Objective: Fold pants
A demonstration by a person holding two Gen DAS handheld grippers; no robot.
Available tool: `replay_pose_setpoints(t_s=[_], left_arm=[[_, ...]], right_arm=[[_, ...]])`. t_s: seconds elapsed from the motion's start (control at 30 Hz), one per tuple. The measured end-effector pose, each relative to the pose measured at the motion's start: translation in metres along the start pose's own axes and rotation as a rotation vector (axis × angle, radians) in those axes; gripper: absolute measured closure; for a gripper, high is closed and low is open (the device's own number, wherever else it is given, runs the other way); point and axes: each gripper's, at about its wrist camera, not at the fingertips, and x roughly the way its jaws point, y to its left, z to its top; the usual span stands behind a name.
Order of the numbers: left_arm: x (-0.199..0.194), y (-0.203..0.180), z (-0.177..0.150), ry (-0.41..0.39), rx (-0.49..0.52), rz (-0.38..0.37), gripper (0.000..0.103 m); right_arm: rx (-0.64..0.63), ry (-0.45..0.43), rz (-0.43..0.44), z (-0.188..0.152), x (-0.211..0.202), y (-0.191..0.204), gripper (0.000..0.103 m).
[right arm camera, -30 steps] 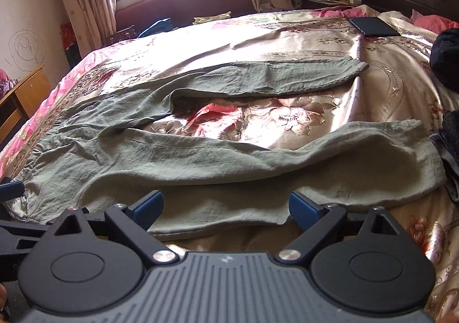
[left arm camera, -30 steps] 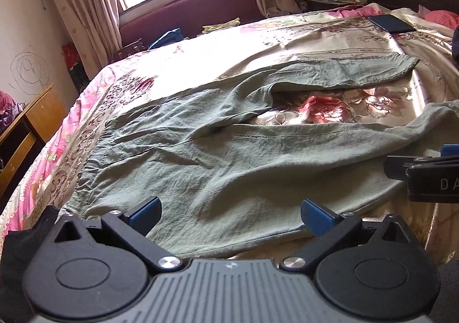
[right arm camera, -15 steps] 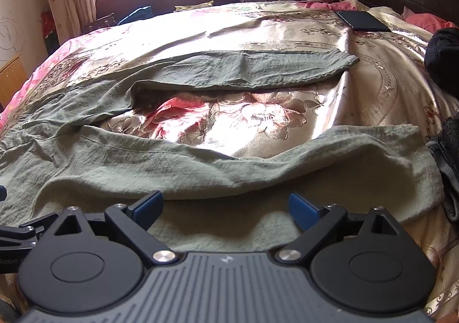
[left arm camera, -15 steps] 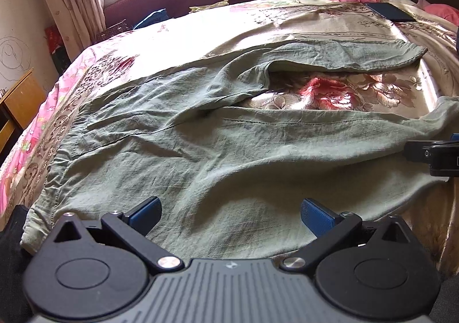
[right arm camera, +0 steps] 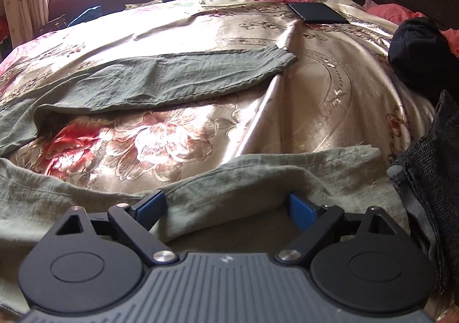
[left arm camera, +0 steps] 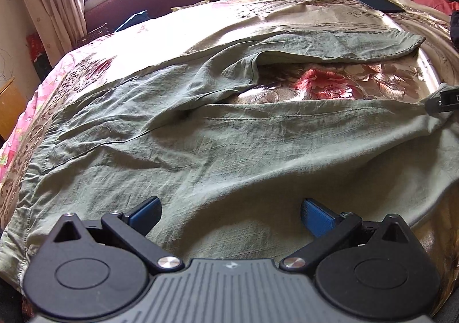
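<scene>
The pants lay soft and limp on the bedspread, best taken at hem and waistband; both grippers stood wide, empty.

Left gripper: now lower and farther in over the waist end of the green pants, blue pads wide apart above the cloth, where a second ago it hung back at the near hem. Right gripper: shifted along the near leg toward its cuff and dropped close, so the cloth now bunches between its pads; jaws have just been closing slightly yet stand wide, not pressing. In the left wrist view, that gripper sits farther right and higher.
</scene>
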Motion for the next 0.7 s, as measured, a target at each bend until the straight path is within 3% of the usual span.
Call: replay_pose_setpoints(t_s=[0.1, 0.27, 0.47, 0.6, 0.63, 0.7], left_arm=[[-0.005, 0.005, 0.001, -0.014, -0.002, 0.002, 0.000], [-0.019, 0.002, 0.004, -0.084, 0.010, -0.012, 0.000], [-0.030, -0.048, 0.025, -0.180, 0.143, -0.126, 0.000], [-0.026, -0.087, 0.036, -0.178, 0.201, -0.198, 0.000], [-0.026, -0.094, 0.037, -0.177, 0.213, -0.207, 0.000], [-0.027, -0.106, 0.039, -0.178, 0.233, -0.219, 0.000]], right_arm=[[0.052, -0.031, -0.032, 0.003, -0.014, -0.029, 0.014], [0.130, -0.036, -0.079, -0.025, -0.049, -0.077, 0.014], [0.321, 0.029, -0.040, -0.054, -0.053, -0.117, 0.014], [0.479, 0.019, 0.007, -0.054, -0.031, -0.137, 0.018], [0.511, 0.004, 0.026, -0.053, -0.029, -0.140, 0.022], [0.582, -0.030, 0.061, -0.048, -0.028, -0.146, 0.068]])
